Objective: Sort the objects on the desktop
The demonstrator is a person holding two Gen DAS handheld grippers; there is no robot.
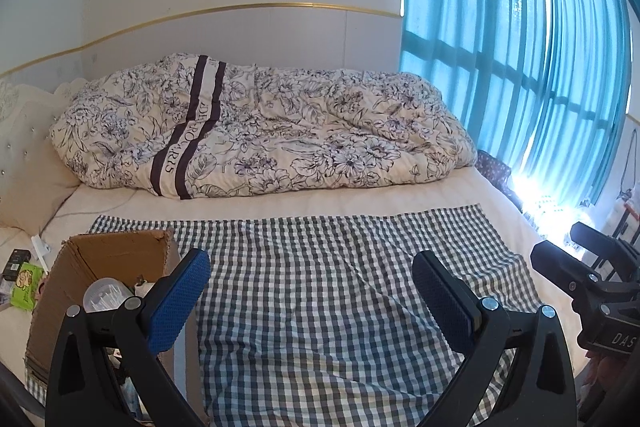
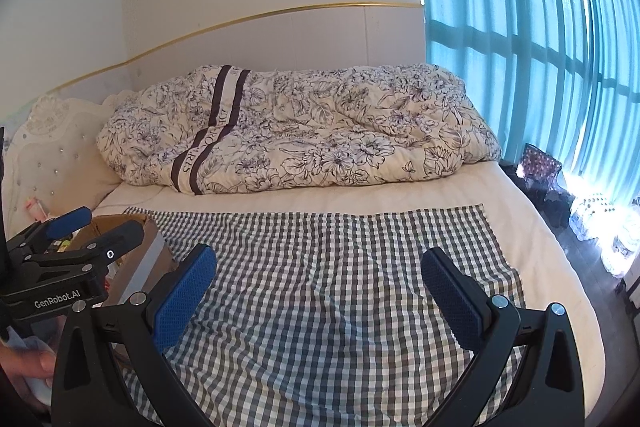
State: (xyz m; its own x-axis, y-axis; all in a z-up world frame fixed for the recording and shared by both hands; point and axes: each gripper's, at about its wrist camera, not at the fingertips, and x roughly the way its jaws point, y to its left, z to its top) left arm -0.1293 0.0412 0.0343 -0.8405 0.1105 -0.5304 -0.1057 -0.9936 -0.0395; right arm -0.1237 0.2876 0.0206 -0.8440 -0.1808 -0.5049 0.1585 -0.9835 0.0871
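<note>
- Cardboard box (image 1: 108, 267), left of left gripper (image 1: 312, 291), holds items.
- Both grippers, right gripper (image 2: 320, 291) included, gape wide, empty.
- Checked cloth (image 1: 320, 287) ahead bare; withdraw level.

The checked cloth (image 1: 340, 287) lies flat and bare across the near half of the bed (image 2: 532, 235), giving open passage ahead of both grippers. On its left edge an open cardboard box (image 1: 120, 255) stands upright with things inside, walling off that side. A bunched flowered quilt (image 1: 256, 131) blocks the far half of the bed, against the wall. Small packets (image 1: 24, 279) lie left of the box.
</note>
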